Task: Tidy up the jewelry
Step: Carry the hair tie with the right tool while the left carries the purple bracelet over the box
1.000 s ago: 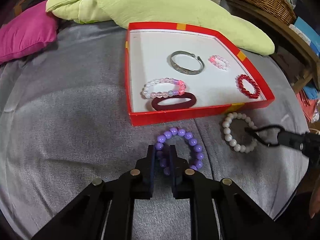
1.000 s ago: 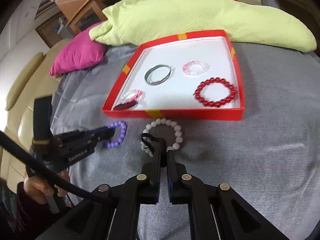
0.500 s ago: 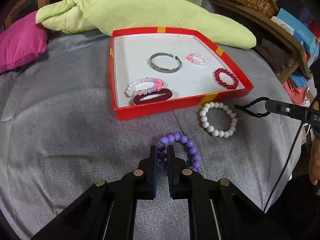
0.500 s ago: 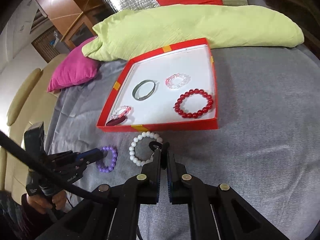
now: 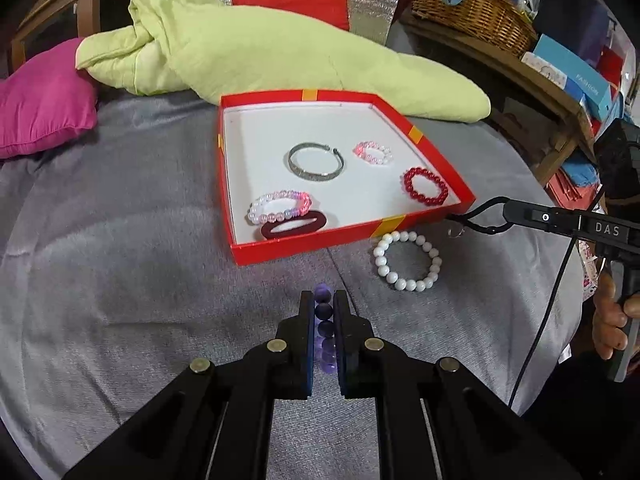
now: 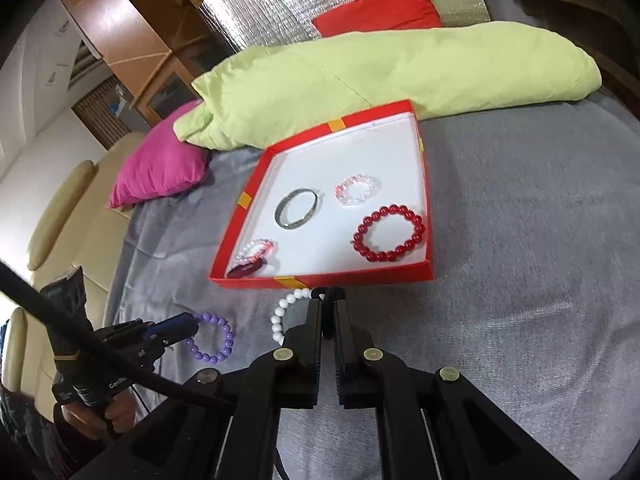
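A purple round-beaded bracelet is clamped between the closed jaws of the left hand-held gripper. A black elastic loop is pinched in the closed right hand-held gripper, beside the white pearl-beaded bracelet lying on the grey bedspread, just outside the red cardboard tray.

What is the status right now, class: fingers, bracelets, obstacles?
Left gripper shut on purple bracelet. Right gripper shut on black loop. White bracelet outside red box. Path clear.
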`<state>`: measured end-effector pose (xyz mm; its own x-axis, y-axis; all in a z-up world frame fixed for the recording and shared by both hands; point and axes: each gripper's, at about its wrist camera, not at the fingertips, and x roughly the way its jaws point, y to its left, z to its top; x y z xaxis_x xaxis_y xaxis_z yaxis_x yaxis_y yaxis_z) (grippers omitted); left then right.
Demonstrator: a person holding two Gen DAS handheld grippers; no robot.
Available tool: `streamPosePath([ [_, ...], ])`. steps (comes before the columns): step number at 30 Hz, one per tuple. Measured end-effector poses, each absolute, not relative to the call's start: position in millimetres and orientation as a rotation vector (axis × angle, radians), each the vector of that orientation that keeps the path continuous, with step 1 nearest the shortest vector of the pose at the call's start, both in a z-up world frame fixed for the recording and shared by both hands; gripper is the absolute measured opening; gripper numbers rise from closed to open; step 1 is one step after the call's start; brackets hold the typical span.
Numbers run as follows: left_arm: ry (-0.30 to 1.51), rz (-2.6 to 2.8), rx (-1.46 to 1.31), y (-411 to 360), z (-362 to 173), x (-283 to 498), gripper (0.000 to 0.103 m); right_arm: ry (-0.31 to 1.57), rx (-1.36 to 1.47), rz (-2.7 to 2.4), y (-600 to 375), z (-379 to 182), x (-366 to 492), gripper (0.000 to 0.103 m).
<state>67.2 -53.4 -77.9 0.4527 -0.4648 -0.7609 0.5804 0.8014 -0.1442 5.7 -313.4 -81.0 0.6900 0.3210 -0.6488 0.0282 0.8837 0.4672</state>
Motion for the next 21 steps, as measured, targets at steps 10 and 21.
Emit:
streamPosePath([
  [10,0.826,-0.676,0.086,-49,-54,66,0.010,0.688,0.505,0.195,-312,-64,-1,0.006],
  [21,0.751,-0.711,0.013,-53,-32,68,0.010,0.618,0.541,0.194,-312,-56,-3,0.006],
])
